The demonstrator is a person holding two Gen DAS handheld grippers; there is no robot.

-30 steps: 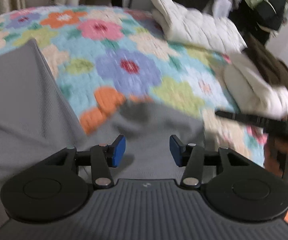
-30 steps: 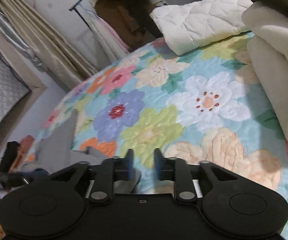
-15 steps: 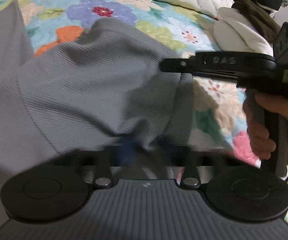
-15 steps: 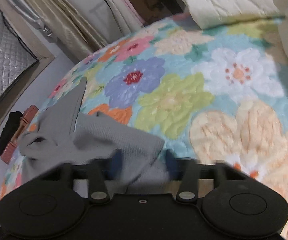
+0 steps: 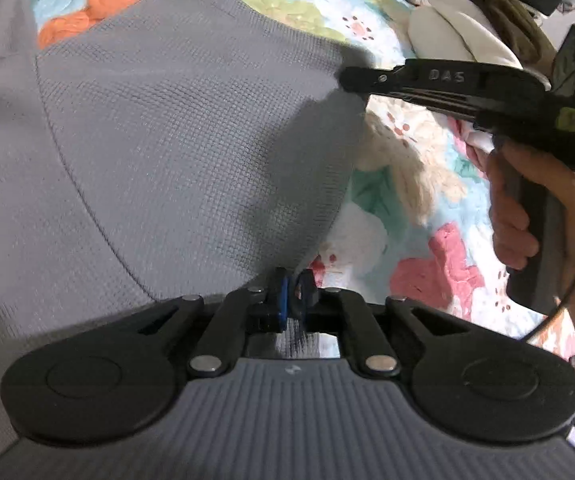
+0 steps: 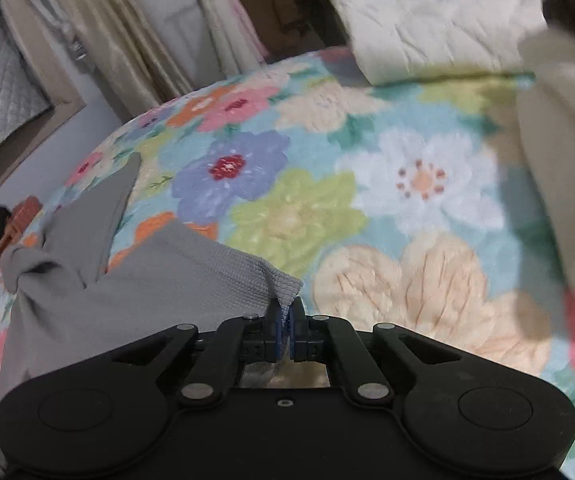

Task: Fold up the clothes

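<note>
A grey waffle-knit garment lies on a flowered quilt and fills the left of the left wrist view. My left gripper is shut on its near edge. My right gripper is shut on another corner of the same garment, lifted a little off the quilt. The right gripper also shows in the left wrist view, pinching the garment's far right corner, with the hand on its handle. A grey sleeve trails back to the left.
A white quilted pillow lies at the back of the bed. A cream and brown pile of clothes sits at the right edge, also in the right wrist view. Curtains hang behind on the left.
Both grippers went from open to shut on the grey garment's edge. Both moved down and in to the cloth, and its edge is now lifted between them.
</note>
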